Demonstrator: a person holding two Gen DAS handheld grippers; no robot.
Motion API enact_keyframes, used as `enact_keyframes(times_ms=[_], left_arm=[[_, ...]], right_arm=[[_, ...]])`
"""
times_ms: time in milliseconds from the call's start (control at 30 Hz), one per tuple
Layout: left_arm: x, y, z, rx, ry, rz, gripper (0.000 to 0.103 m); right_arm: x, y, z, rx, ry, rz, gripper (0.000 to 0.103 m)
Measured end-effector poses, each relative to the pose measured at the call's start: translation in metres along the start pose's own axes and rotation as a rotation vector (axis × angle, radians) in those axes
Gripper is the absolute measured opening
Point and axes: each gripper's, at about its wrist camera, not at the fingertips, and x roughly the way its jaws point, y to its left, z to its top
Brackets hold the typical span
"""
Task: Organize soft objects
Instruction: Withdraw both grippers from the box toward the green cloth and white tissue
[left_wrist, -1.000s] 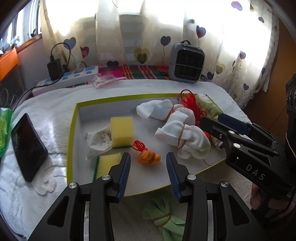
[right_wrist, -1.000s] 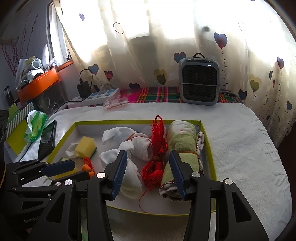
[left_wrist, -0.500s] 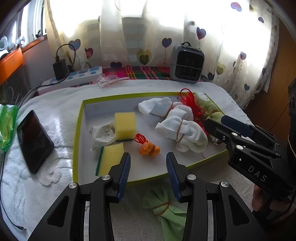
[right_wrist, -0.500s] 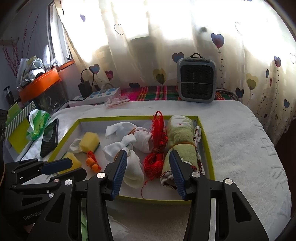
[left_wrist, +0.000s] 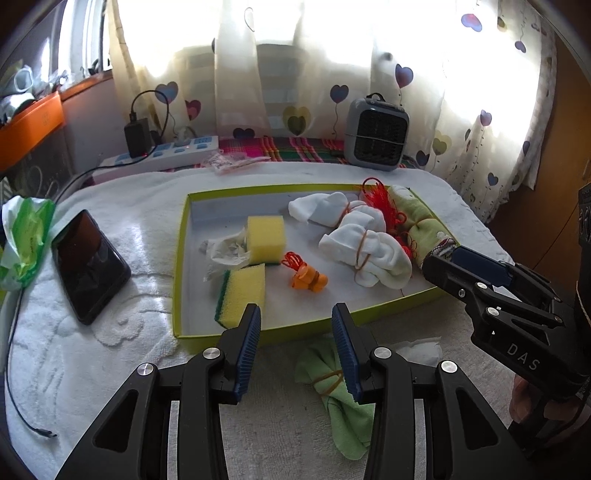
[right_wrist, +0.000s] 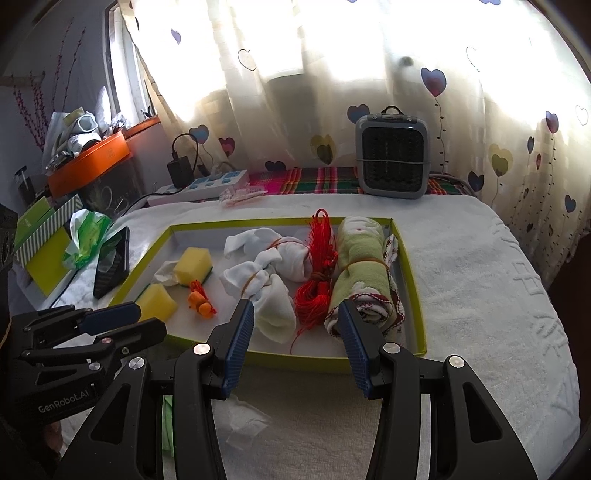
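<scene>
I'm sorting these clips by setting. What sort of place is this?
Probably a room in a home: heart-print curtains over a window, a small heater and a power strip behind a towel-covered surface.

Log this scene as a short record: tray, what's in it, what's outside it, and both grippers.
tray: shallow box with a green rim on a white towel-covered surface
in tray: two yellow sponges, crumpled tissue, orange toy, two white cloth bundles, red cord, rolled green towel
outside tray: green cloth bundle and a white tissue in front of it; phone to its left
left gripper: open, empty
right gripper: open, empty
</scene>
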Motion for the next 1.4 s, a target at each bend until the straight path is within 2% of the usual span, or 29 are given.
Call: enact_keyframes(times_ms=[600,933,1067,1400], left_arm=[[-0.024,0.011,-0.027,-0.048,0.003,-0.025,0.039],[-0.021,0.016,-0.043,-0.073,0.040,-0.040,0.039],[-0.019,0.017,-0.047,-0.081,0.054,-0.046,0.039],[-0.017,0.022,-0.052,-0.099,0.063,-0.066,0.039]], right_arm=[[-0.018,0.003,-0.028,0.010,0.048,0.039,0.049],[-0.011,0.015,-0.040,-0.017,0.108,0.063,0.049],[-0.008,0.022,-0.043,-0.041,0.127,0.073,0.055],[0.003,0.027,-0.046,-0.056,0.172,0.057,0.055]])
